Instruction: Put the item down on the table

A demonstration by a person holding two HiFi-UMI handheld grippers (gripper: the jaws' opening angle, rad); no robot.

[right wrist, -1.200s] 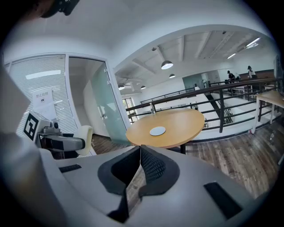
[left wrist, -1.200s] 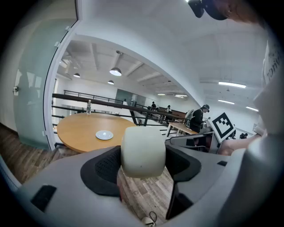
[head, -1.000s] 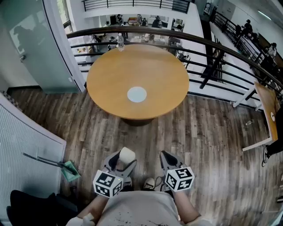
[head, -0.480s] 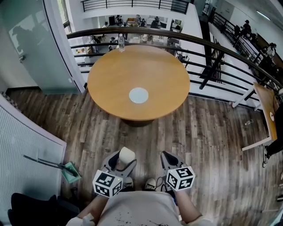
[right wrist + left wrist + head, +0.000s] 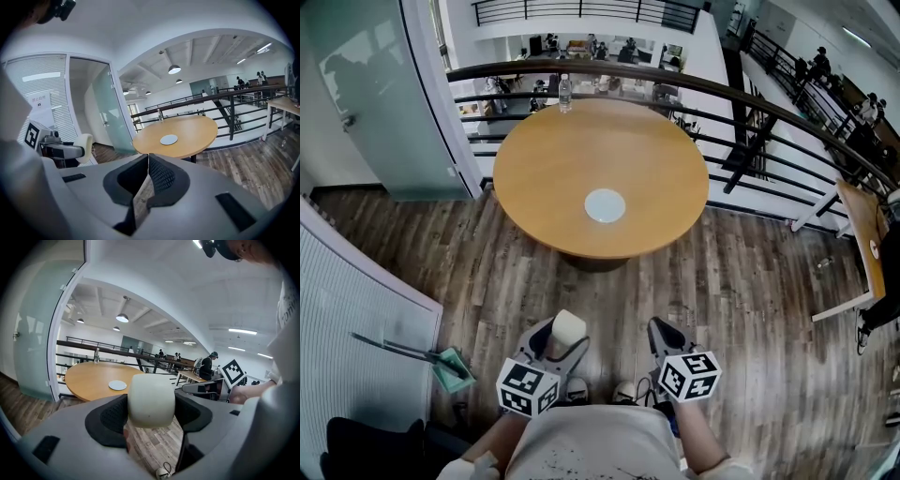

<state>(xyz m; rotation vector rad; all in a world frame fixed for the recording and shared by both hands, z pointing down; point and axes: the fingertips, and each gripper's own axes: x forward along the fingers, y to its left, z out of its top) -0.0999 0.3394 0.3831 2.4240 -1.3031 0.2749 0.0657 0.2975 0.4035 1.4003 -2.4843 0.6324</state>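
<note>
Progress is slight, judging by where things lie: the left tongs (image 5: 151,405) are pinching a cream, rounded item (image 5: 151,397) between their dark pads, held in the air close to the person's body and over the wooden floor (image 5: 750,309). The right tongs (image 5: 146,174) are pressed together with nothing between them, just beside the left pair. Ahead, well apart from both, stands the round wooden surface (image 5: 581,150), bare except for a pale disc (image 5: 606,205) near its middle and a water bottle (image 5: 565,92) at its far edge by the railing (image 5: 741,98). So the item is gripped but not yet brought to the surface. What seems left is nearly all of the task: close the gap, lower the item onto the wood, then spread the left tongs to let it go.
</note>
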